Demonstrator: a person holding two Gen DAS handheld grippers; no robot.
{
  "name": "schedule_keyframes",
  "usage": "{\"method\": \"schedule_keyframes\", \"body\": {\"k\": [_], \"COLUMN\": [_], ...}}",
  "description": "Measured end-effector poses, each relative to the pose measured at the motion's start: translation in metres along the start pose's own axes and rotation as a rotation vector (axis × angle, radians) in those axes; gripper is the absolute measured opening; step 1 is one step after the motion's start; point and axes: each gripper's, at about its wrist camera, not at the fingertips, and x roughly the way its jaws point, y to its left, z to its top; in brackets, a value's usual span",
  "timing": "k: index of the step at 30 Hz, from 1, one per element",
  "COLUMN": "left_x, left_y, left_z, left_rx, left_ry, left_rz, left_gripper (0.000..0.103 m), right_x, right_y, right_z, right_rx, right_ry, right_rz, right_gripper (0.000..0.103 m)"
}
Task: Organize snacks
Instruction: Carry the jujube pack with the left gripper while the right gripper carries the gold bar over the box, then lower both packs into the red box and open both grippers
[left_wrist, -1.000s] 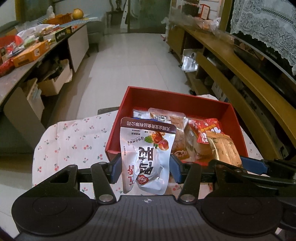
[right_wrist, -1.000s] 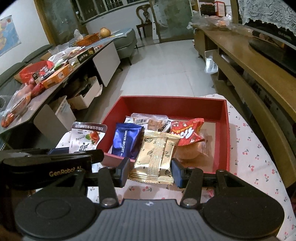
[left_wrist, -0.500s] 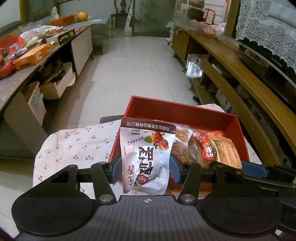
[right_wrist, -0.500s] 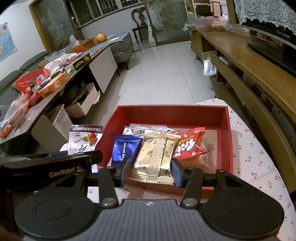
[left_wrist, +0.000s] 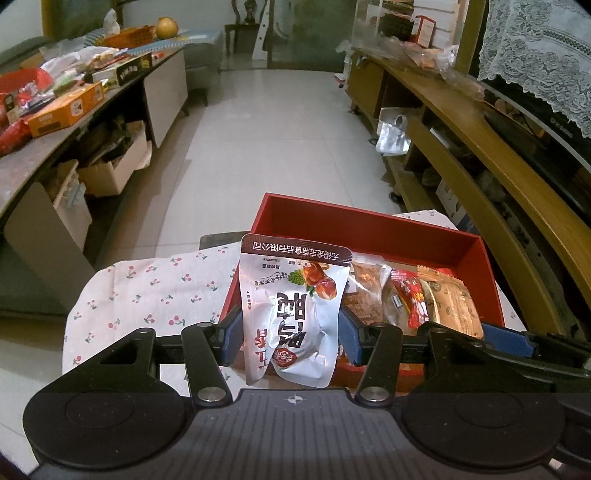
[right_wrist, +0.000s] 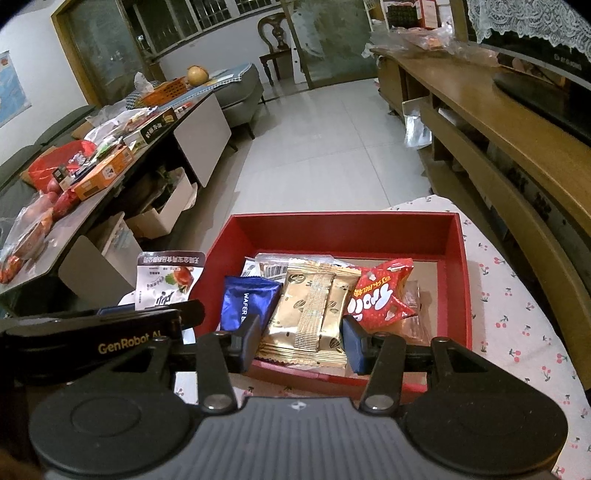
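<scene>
While clamped: white pouch (left_wrist: 291, 314) upright, inverted.

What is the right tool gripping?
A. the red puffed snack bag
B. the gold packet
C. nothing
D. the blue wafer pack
B: in the right wrist view the right tool has its pads pressed on both sides of the gold packet, above the near edge of the red box.

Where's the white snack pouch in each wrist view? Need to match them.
Left wrist: white snack pouch at centre, gripped between the left gripper pads.
Right wrist: white snack pouch at left, outside the box's left wall.
Shared landmark: red box.
</scene>
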Motion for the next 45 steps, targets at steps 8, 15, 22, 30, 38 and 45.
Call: {"method": "schedule_keyframes", "body": {"k": [8,15,22,30,38,45], "left_x": [0.003,0.014,0.036,0.059,0.076,0.075], "left_y": [0.001,-0.001,-0.002,-0.001,0.000,0.000], "left_z": [0.002,0.009,0.015,0.017,0.016,0.017], "left_rx": [-0.006,-0.008,-0.014,-0.017,-0.017,-0.018], "left_ry": [0.003,0.010,0.040,0.069,0.092,0.085], "left_rz": [0.004,-0.001,0.003,0.024,0.035,0.049], "left_gripper": [0.059,0.059,0.059,0.060,0.061,0.067], "right_x": [0.003,0.010,0.030,0.058,0.076,0.075], "right_y": [0.001,-0.006,-0.012,-0.018,-0.020,-0.020], "right_z": [0.000,0.005,0.011,0.016,0.018,0.018], "right_rx": [0.015,0.037,0.053,0.057,0.032,0.012], "right_ry": [0.000,0.008,0.028,0.062,0.082,0.072], "right_rz": [-0.001,0.006,-0.003,-0.016,-0.036,-0.051], "right_gripper": [0.055,0.055,0.055,0.055,0.056,0.059]}}
